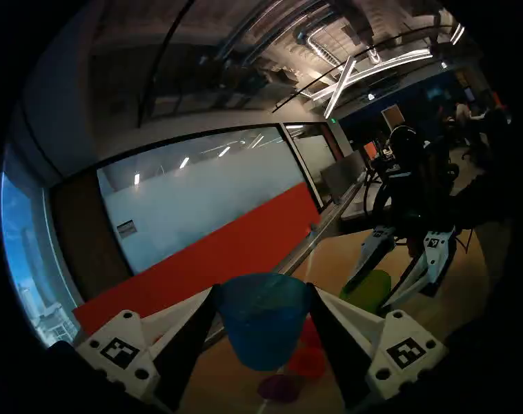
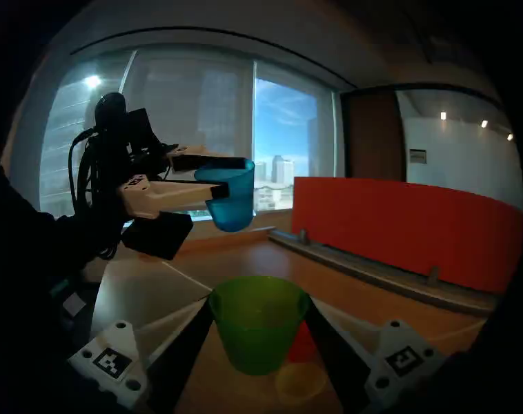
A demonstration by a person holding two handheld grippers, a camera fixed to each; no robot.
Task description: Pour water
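1. The room is an office. A tall window (image 2: 289, 131) looks out on city towers and sky, a frosted glass wall (image 1: 199, 190) stands beside it, and strip lights (image 1: 341, 83) run under an open ceiling.
2. A wooden table (image 2: 261, 259) spreads below both tools. An orange partition panel (image 2: 413, 224) stands along its far edge, with a grey rail (image 2: 372, 270) at the panel's foot. The tabletop between the two tools lies bare, so there is free space there.
3. In the right gripper view, the left gripper (image 2: 216, 185) is raised well above the table, in front of the window. Its fingers are part-way apart, one pressed to each side of the blue cup (image 2: 228, 194).
4. In its own view, the right gripper (image 2: 259, 303) is lower, and its fingers are set about as wide. They clamp the green cup (image 2: 258, 324) from both sides.
5. The blue cup hangs in open air, roughly upright and clear of every edge. It sits higher than the green cup and apart from it. I cannot tell whether either cup holds water.
6. A red cup (image 2: 301, 345) and a yellow cup (image 2: 299, 383) stand on the table just behind the green one. In the left gripper view, a purple cup (image 1: 281, 388) sits below the blue cup.
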